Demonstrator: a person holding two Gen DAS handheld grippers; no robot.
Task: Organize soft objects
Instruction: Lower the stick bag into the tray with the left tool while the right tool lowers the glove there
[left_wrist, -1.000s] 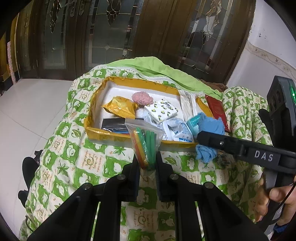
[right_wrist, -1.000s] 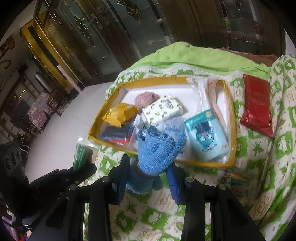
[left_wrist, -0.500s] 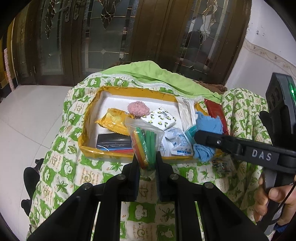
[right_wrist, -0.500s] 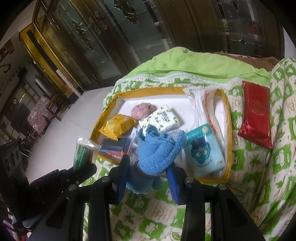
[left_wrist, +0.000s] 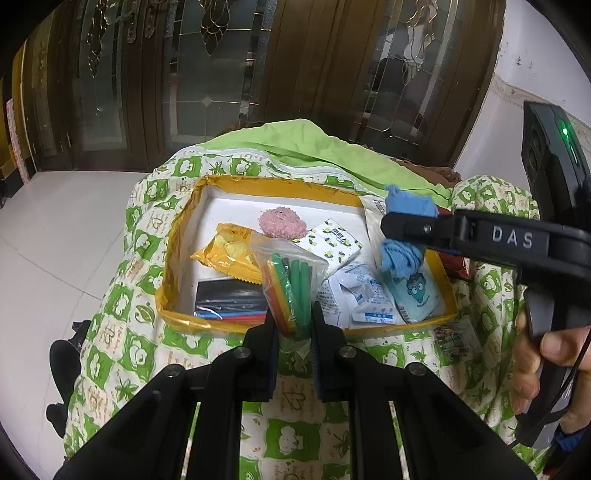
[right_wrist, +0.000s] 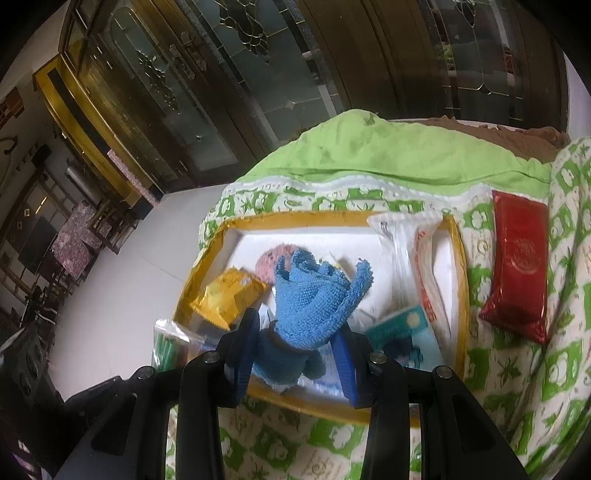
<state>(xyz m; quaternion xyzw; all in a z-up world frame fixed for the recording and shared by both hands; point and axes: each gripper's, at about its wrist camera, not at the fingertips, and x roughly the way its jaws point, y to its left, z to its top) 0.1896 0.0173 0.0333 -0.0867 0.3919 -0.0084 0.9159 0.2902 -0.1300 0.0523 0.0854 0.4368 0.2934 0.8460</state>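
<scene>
My left gripper (left_wrist: 293, 326) is shut on a clear bag of green and red sticks (left_wrist: 290, 291), held above the near edge of the yellow-rimmed tray (left_wrist: 280, 184). My right gripper (right_wrist: 295, 354) is shut on a bunched blue knitted cloth (right_wrist: 314, 299) over the tray's (right_wrist: 460, 280) near right part; the cloth (left_wrist: 402, 254) also shows in the left wrist view under the right gripper's arm. Inside the tray lie a pink fluffy ball (left_wrist: 282, 223), a yellow snack packet (left_wrist: 229, 251), a patterned tissue pack (left_wrist: 334, 243), a teal pack (left_wrist: 415, 295) and white sachets (left_wrist: 364, 299).
The tray rests on a green-and-white patterned blanket (left_wrist: 122, 332) with a plain green cover (right_wrist: 388, 147) behind it. A red packet (right_wrist: 517, 269) lies on the blanket to the tray's right. A person's hand (left_wrist: 543, 365) grips the right tool. Dark glass doors and white floor lie beyond.
Both grippers have moved forward over the tray with their loads. The blue cloth now hangs further in over the tray's right side; the stick bag sits over the tray's near edge.
</scene>
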